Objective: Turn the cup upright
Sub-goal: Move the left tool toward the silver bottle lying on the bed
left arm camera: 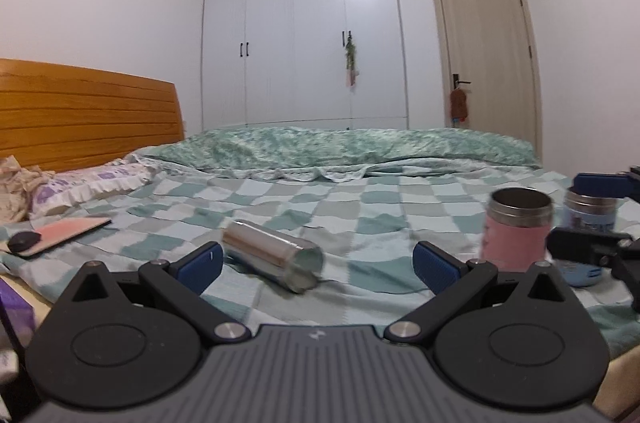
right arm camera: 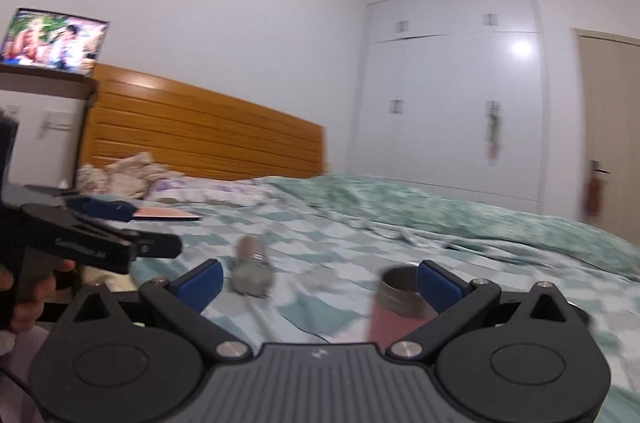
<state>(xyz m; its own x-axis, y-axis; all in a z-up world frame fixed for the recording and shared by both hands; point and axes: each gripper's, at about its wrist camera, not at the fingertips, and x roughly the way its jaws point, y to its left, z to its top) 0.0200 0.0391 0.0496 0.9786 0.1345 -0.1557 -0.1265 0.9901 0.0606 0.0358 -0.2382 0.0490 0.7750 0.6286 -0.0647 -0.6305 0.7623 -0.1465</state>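
A plain steel cup [left arm camera: 274, 254] lies on its side on the checked bedsheet, mouth toward me, between and just beyond the open fingers of my left gripper [left arm camera: 316, 265]. A pink-sleeved steel cup [left arm camera: 516, 229] stands upright to the right. A blue-sleeved cup [left arm camera: 588, 223] stands behind it, between the fingers of my right gripper [left arm camera: 592, 211], seen from the side; I cannot tell if they touch it. In the blurred right wrist view my right gripper [right arm camera: 318, 283] is open, the lying cup [right arm camera: 251, 273] is ahead and the pink cup [right arm camera: 394, 307] is at the right finger.
A pink-topped pad [left arm camera: 66, 233] with a black mouse [left arm camera: 24, 241] lies at the left of the bed. Pillows [left arm camera: 88, 183] and a wooden headboard [left arm camera: 88, 111] are behind. A folded green quilt [left arm camera: 344, 147] crosses the far bed. The left gripper [right arm camera: 104, 235] shows in the right wrist view.
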